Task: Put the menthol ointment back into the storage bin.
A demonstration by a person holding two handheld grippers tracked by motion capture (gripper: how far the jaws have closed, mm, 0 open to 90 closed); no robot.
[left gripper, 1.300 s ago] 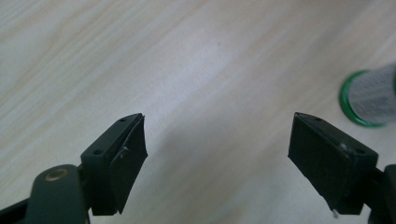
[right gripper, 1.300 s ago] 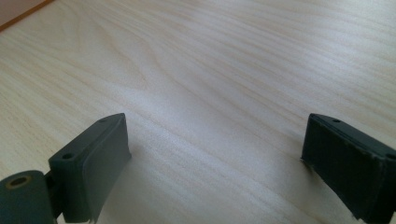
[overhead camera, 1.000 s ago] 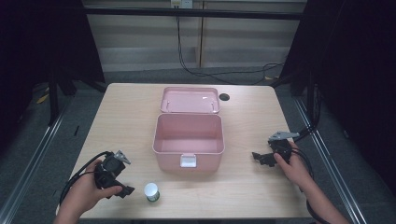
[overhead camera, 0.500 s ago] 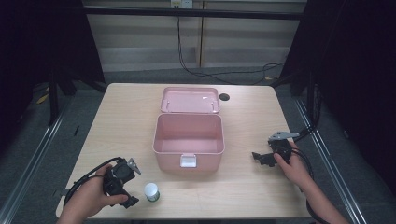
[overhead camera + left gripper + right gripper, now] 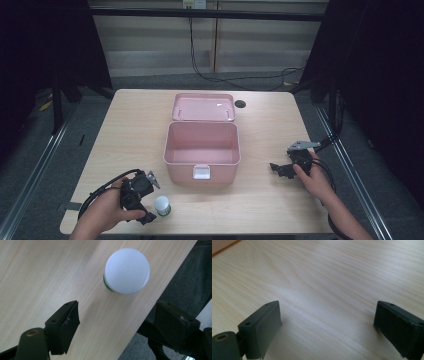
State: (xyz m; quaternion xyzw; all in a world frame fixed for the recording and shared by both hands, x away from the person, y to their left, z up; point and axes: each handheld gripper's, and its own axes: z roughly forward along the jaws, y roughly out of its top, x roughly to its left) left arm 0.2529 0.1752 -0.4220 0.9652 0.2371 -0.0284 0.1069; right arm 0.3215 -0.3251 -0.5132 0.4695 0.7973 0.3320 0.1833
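1. Small white-capped bottle (image 5: 162,205) is standing upright on the table (image 5: 125,130), near the front edge, just front-left of the pink box (image 5: 202,150). In the left gripper view the cap (image 5: 127,270) is being seen from above, with a green band just showing under it.
2. Bottle is not being held yet. Left gripper (image 5: 145,200) is being positioned right beside it, jaws spread wide, nothing between them. In the left gripper view the bottle is sitting ahead of the jaw tips, roughly centred in the gap but not yet inside it.
3. Box is already sitting open, lid (image 5: 203,106) folded back flat behind it, interior looking empty. White latch tab (image 5: 201,171) is facing the person.
4. Right gripper (image 5: 280,170) is being kept low at the table to the right of the box, well apart from the bottle; jaws wide, bare wood between them in the right gripper view.
5. Progress est.: early stage. Likely job = bottle into box. Done: box open, approach nearly lined up. Left: advancing over the bottle, closing, lifting, placing in box, poss. shutting lid.
6. Text/brands: none readable. Cap is plain white; green band is too hidden to show any print. No marking is being made out on the box or latch.
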